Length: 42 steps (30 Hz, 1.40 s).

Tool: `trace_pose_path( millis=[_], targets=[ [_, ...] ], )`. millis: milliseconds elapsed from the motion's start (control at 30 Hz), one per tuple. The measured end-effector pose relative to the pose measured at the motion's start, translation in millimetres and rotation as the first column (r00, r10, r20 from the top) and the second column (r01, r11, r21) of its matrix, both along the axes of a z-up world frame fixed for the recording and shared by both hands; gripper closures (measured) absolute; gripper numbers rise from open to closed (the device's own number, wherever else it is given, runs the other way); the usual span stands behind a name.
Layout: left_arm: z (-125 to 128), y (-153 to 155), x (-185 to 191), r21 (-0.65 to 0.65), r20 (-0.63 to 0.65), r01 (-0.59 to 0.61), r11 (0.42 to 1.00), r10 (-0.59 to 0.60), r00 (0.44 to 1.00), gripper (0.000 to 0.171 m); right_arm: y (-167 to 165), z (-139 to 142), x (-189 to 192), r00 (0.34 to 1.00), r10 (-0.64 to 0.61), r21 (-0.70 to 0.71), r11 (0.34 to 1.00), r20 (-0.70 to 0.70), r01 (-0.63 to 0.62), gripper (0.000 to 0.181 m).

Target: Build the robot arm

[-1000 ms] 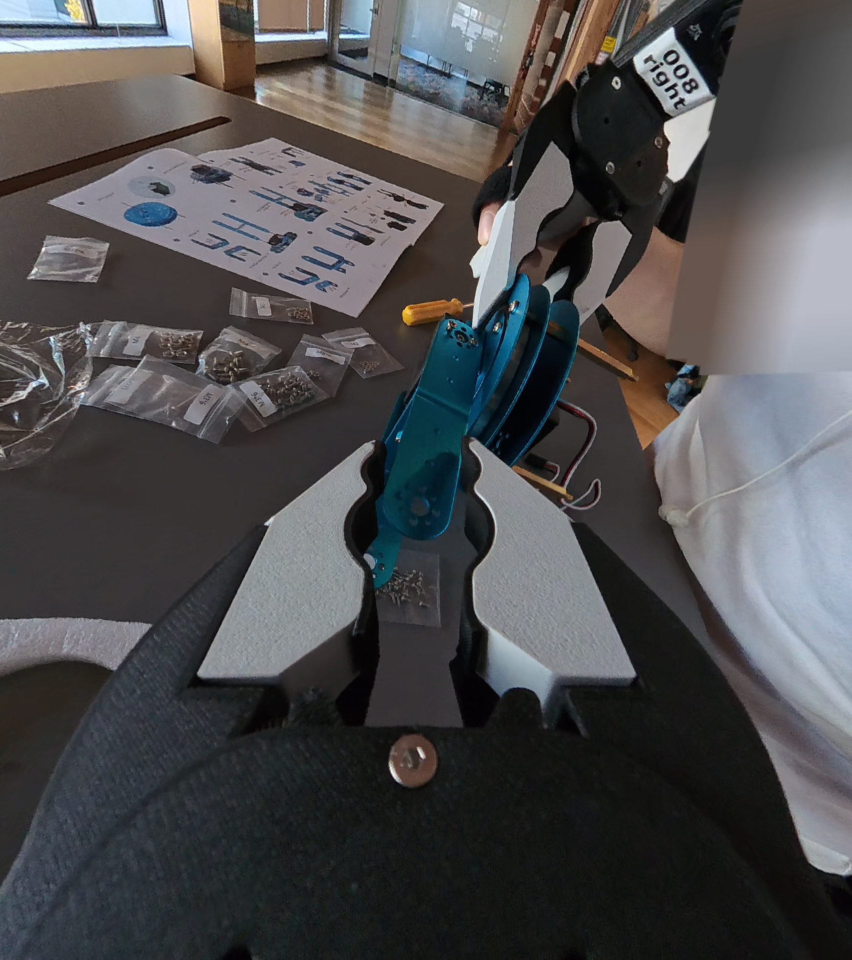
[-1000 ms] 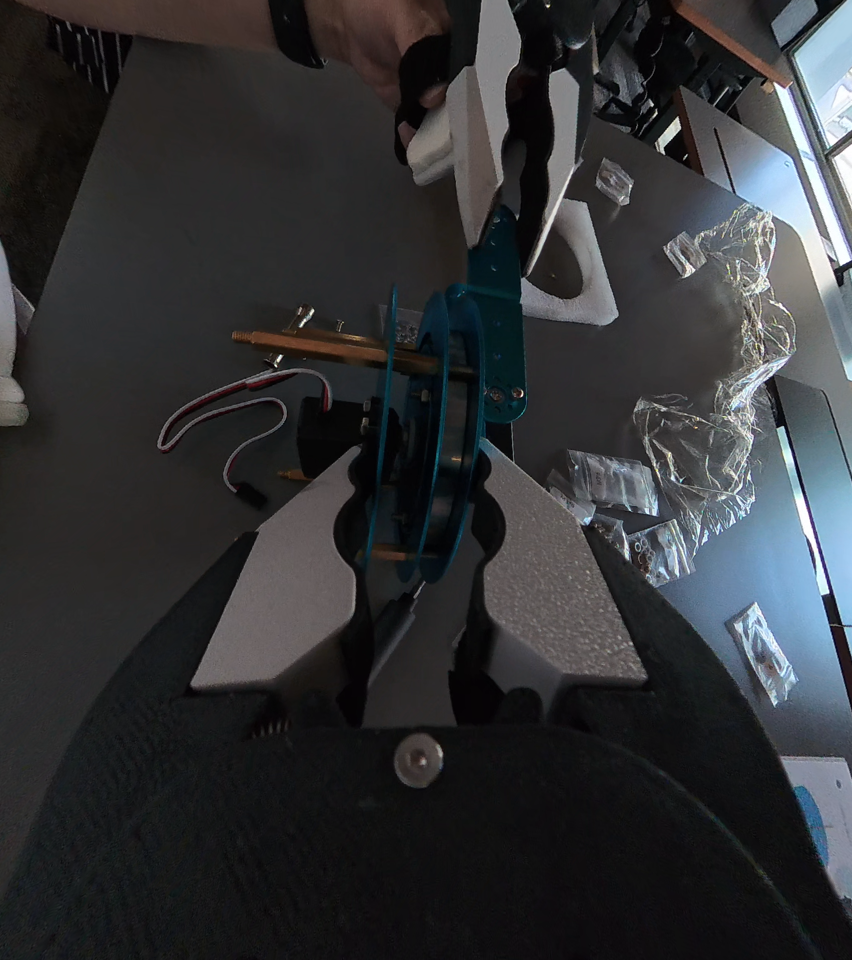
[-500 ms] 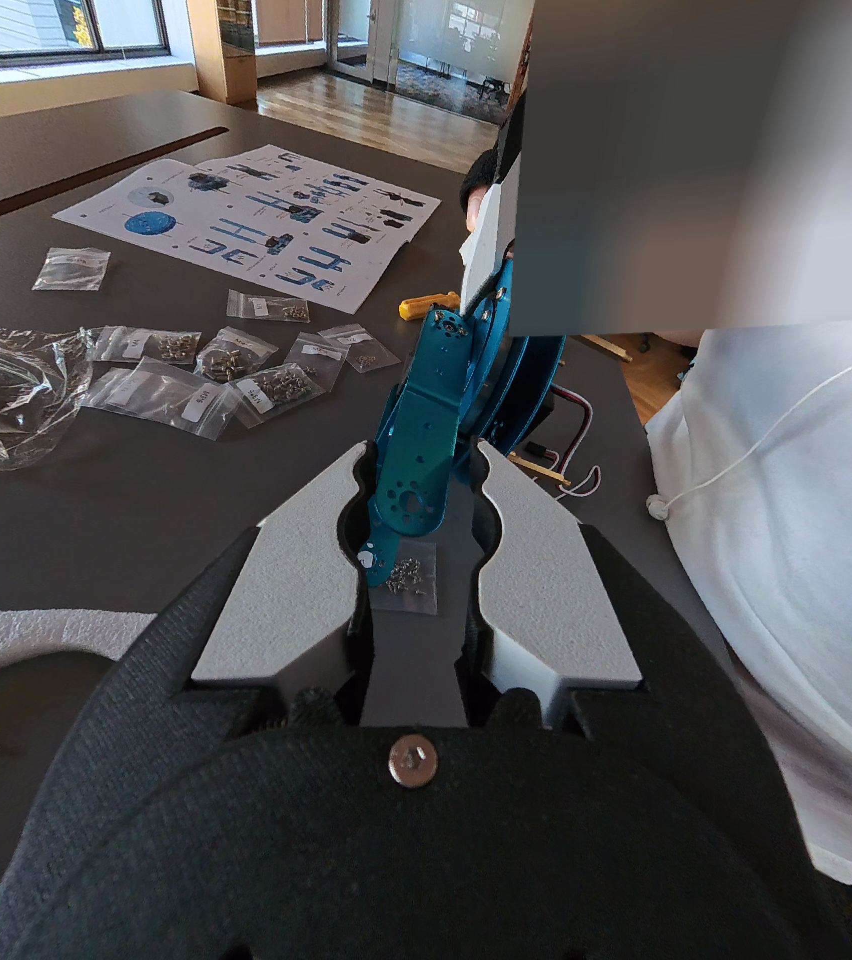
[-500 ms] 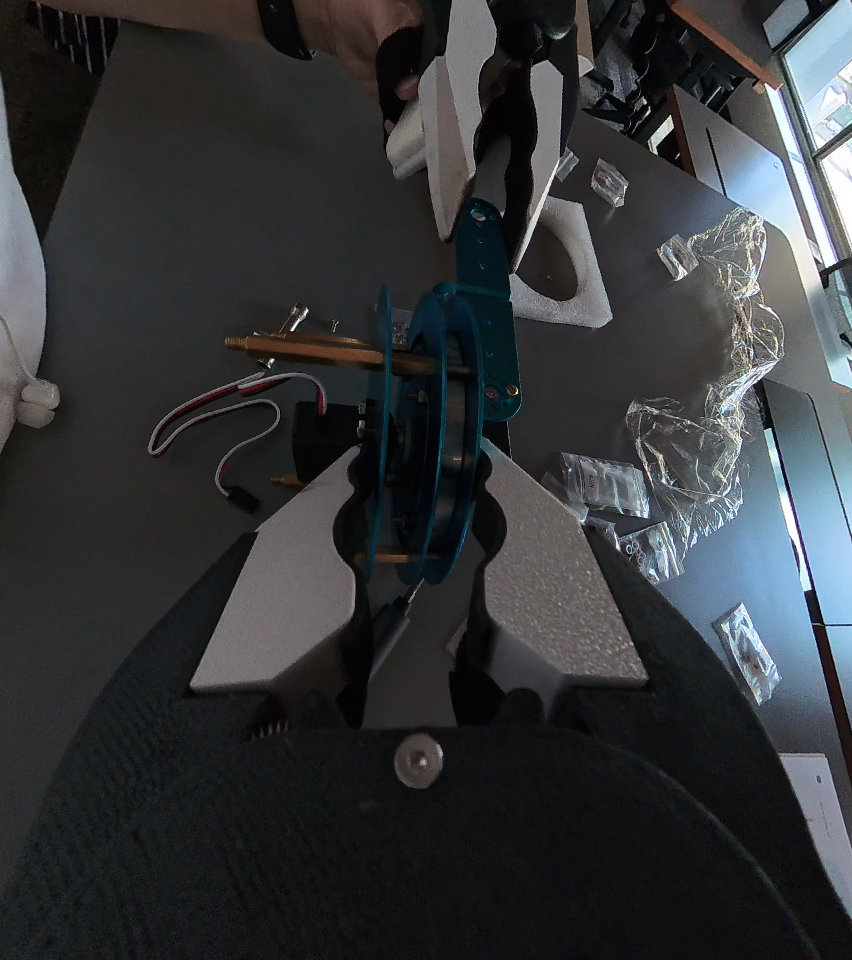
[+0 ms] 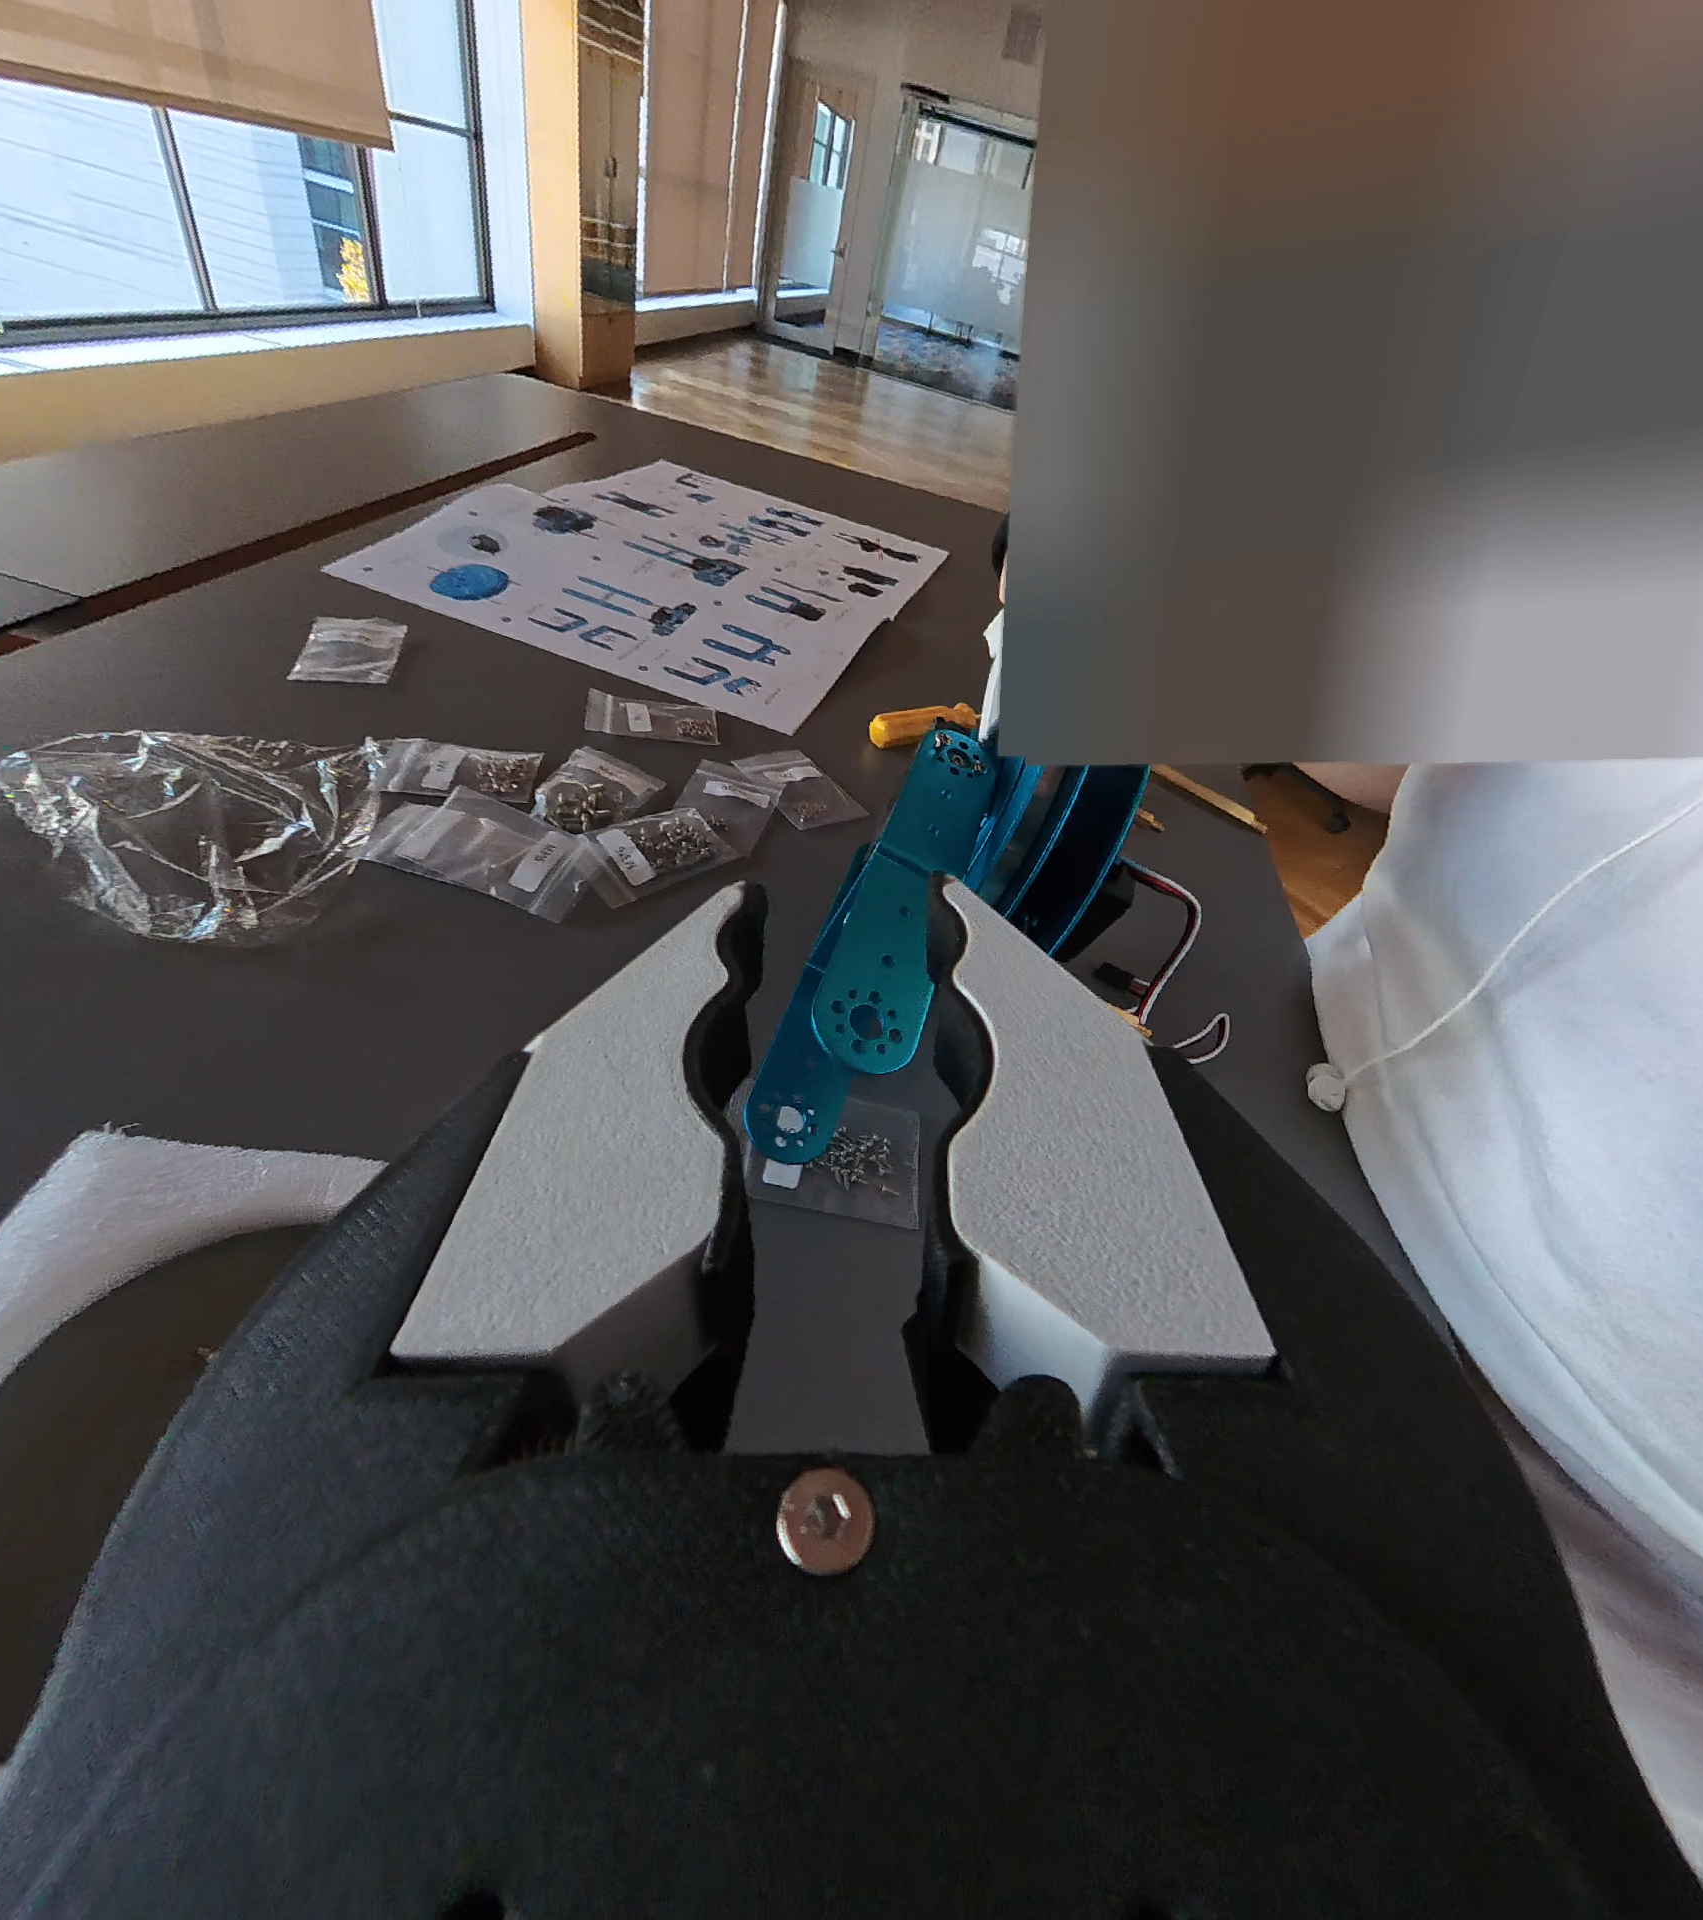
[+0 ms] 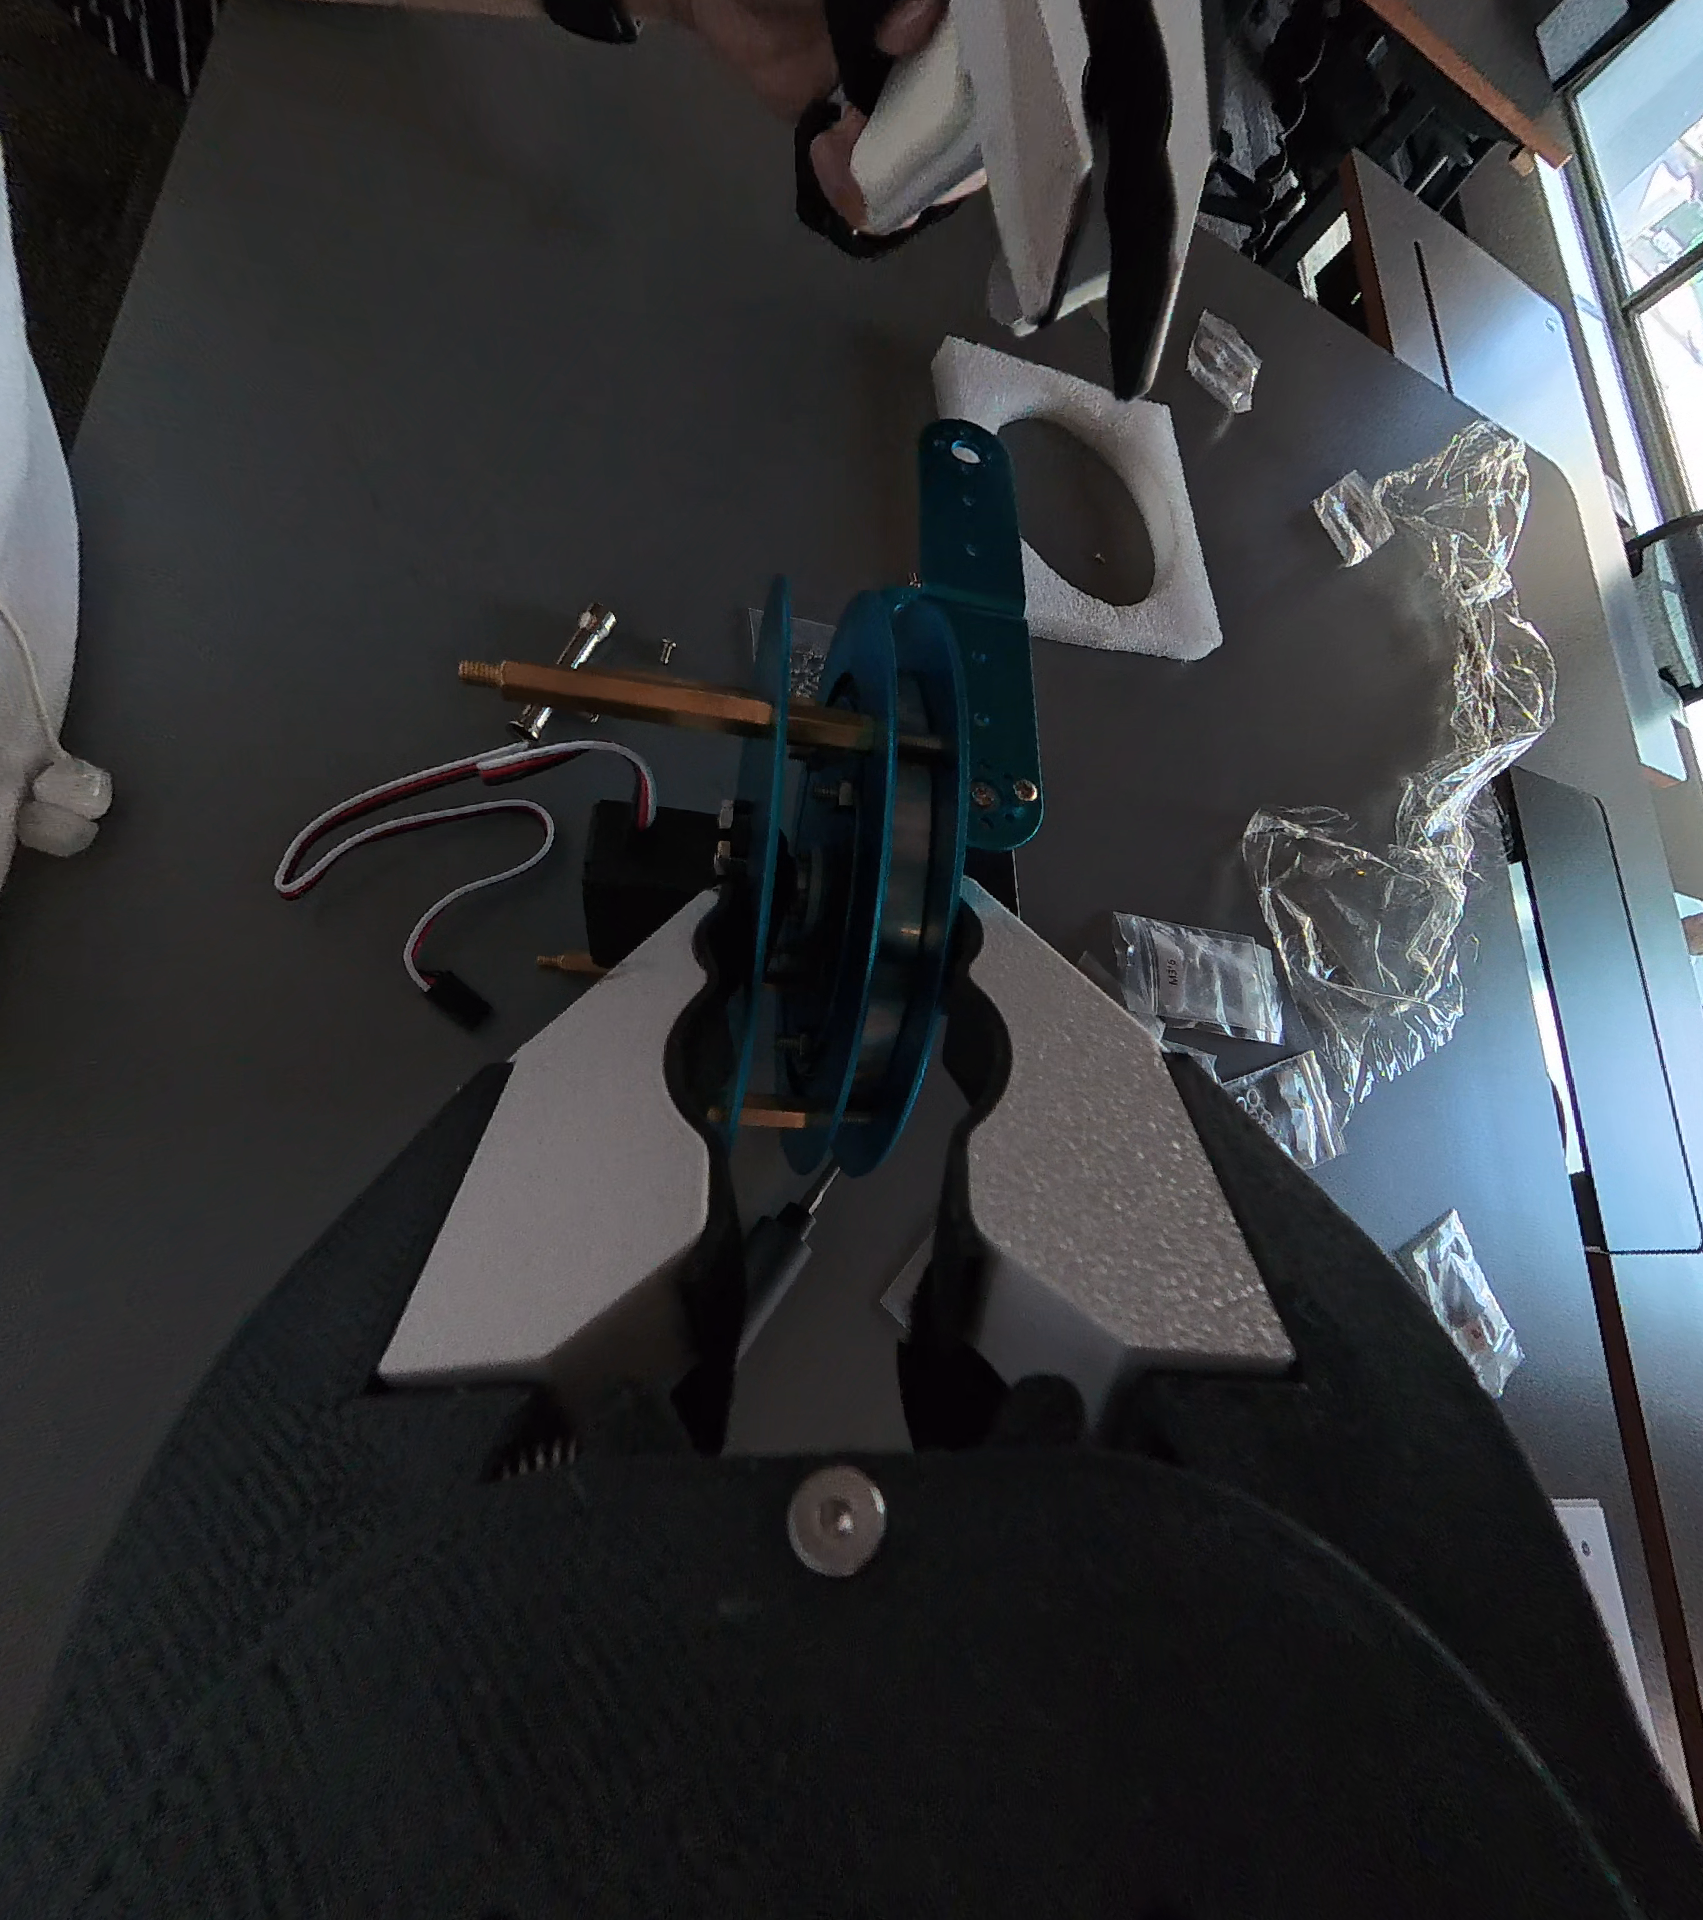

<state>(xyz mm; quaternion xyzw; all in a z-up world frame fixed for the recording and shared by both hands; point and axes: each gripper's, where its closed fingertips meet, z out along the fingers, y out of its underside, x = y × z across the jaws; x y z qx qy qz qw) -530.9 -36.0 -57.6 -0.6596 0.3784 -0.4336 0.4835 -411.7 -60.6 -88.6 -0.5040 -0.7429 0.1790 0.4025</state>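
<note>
A blue metal disc assembly [image 6: 888, 831] with brass standoffs [image 6: 639, 701], a black servo [image 6: 649, 883] and a red-white wire [image 6: 473, 821] stands on edge on the dark table. My right gripper [image 6: 842, 904] is shut on its discs. A blue bracket [image 6: 972, 540] juts from the assembly towards my left gripper [image 6: 1075, 353], which is open, empty and a short way off the bracket's tip. In the left wrist view the bracket [image 5: 868, 997] shows between the fingers of my left gripper [image 5: 842, 894], with the discs [image 5: 1065, 831] behind it.
A white foam frame [image 6: 1086, 613] lies beyond the bracket. Crumpled clear plastic [image 5: 172, 821], several small bags of screws [image 5: 566, 810], a printed sheet [image 5: 660, 582] and a yellow-handled tool [image 5: 914, 722] lie on the table. A person in white [image 5: 1553, 1143] is at the right. My right fingertips sit around 15 centimeters from my left ones.
My left gripper has let go of the blue bracket's tip and drawn back from it. My right gripper still holds the disc assembly in about the same place.
</note>
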Motion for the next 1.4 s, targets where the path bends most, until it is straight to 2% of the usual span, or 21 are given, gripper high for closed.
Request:
trace_pose_path(
  millis=[67, 133, 200, 367, 433, 500, 700, 800, 867, 967, 1067, 1133, 1233, 1400],
  targets=[
    [0, 2, -6, 0.007, -0.02, -0.025, 1.0, 0.025, 0.999, 0.141, 1, 0, 1, 1.0, -0.006, -0.003, 1.0, 0.004, 0.006, 0.145],
    [-5, 12, -21, 0.025, -0.093, -0.106, 0.994, 0.107, 0.99, 0.141, 1, 0, 2, 1.0, -0.014, -0.009, 1.0, 0.011, 0.014, 0.145],
    [-9, 26, -50, 0.038, -0.158, -0.243, 0.969, 0.246, 0.956, 0.14, 2, 0, 5, 1.0, -0.02, -0.014, 1.0, 0.025, 0.02, 0.146],
    [-33, 44, -124, -0.101, -0.286, -0.496, 0.863, 0.452, 0.845, 0.147, 3, 0, 11, 0.998, -0.023, -0.023, 0.999, 0.055, 0.024, 0.146],
    [-42, 42, -139, -0.133, -0.345, -0.526, 0.84, 0.458, 0.819, 0.148, 4, 0, 12, 0.998, -0.02, -0.013, 1.0, 0.066, 0.021, 0.145],
    [-42, 41, -144, -0.161, -0.367, -0.522, 0.837, 0.441, 0.819, 0.151, 5, 0, 10, 0.997, -0.015, -0.01, 1.0, 0.075, 0.016, 0.145],
    [-32, 29, -129, -0.142, -0.395, -0.429, 0.892, 0.346, 0.851, 0.153, 6, 0, 6, 0.994, -0.018, -0.01, 1.0, 0.109, 0.02, 0.144],
    [-19, 21, -134, -0.068, -0.365, -0.45, 0.89, 0.398, 0.842, 0.154, 6, 0, 4, 0.993, -0.028, -0.006, 1.0, 0.115, 0.029, 0.144],
    [-1, 14, -148, -0.018, -0.297, -0.492, 0.87, 0.465, 0.834, 0.152, 6, 0, 2, 0.993, -0.033, 0.012, 0.999, 0.117, 0.032, 0.143],
    [34, 3, -183, 0.02, -0.152, -0.589, 0.808, 0.585, 0.797, 0.149, 5, 0, -2, 0.991, -0.036, 0.017, 0.999, 0.13, 0.034, 0.143],
    [56, -13, -215, 0.033, -0.053, -0.656, 0.754, 0.656, 0.753, 0.145, 4, 0, -4, 0.989, -0.036, 0.019, 0.999, 0.143, 0.033, 0.143],
    [59, -22, -227, 0.023, -0.03, -0.665, 0.746, 0.666, 0.746, 0.145, 5, 0, -4, 0.986, -0.046, 0.03, 0.999, 0.157, 0.042, 0.143],
    [48, -28, -241, 0.001, -0.056, -0.681, 0.732, 0.68, 0.731, 0.145, 5, 0, -3, 0.984, -0.069, 0.026, 0.998, 0.164, 0.065, 0.142],
    [43, -32, -248, -0.028, -0.01, -0.646, 0.763, 0.646, 0.763, 0.147, 6, -1, 1, 0.977, -0.13, 0.013, 0.991, 0.171, 0.13, 0.143]
  ],
)
